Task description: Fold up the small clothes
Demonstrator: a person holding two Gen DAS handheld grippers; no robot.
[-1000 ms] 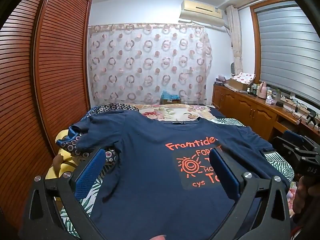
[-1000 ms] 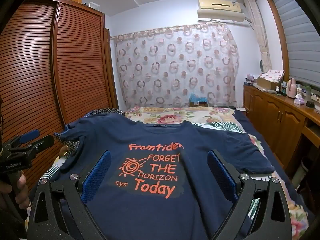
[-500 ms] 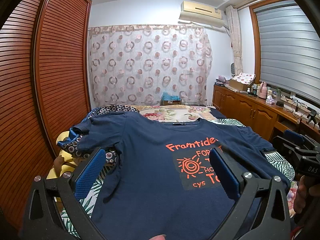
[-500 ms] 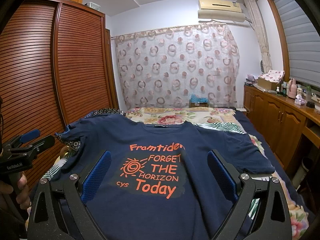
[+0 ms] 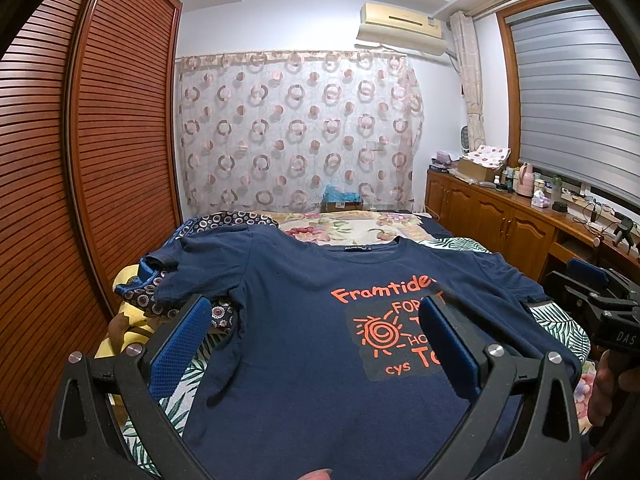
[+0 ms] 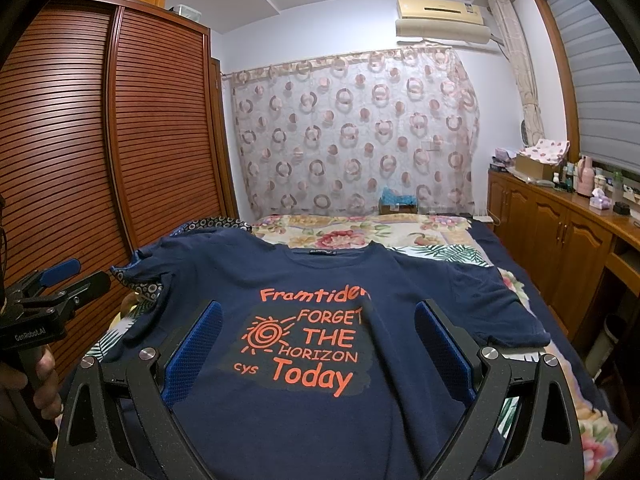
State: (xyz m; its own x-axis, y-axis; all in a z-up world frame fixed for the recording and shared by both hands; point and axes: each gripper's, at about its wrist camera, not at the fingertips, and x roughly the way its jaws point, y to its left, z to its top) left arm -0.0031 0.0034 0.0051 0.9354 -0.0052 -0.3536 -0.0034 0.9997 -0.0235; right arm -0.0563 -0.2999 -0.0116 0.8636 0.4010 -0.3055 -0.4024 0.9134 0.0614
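Note:
A navy T-shirt [image 5: 296, 320] [image 6: 320, 280] with orange lettering lies spread face up on the bed, collar toward the curtain, both sleeves out to the sides. My left gripper [image 5: 316, 320] hovers open over the shirt's left half, nothing between its blue pads [image 5: 180, 344]. My right gripper [image 6: 318, 328] hovers open above the printed chest, nothing held. In the right wrist view the left gripper [image 6: 60, 284] shows at the far left in a hand. In the left wrist view the right gripper [image 5: 592, 292] shows at the right edge.
The bed [image 6: 360, 232] has a floral cover. A patterned dark cloth and yellow fabric [image 5: 136, 292] lie bunched at the bed's left edge by the slatted wardrobe [image 5: 80, 160]. A wooden cabinet [image 6: 560, 224] with bottles runs along the right wall. A curtain [image 6: 352, 132] hangs behind.
Both grippers have barely shifted, the views tilting slightly. The shirt lies as before.

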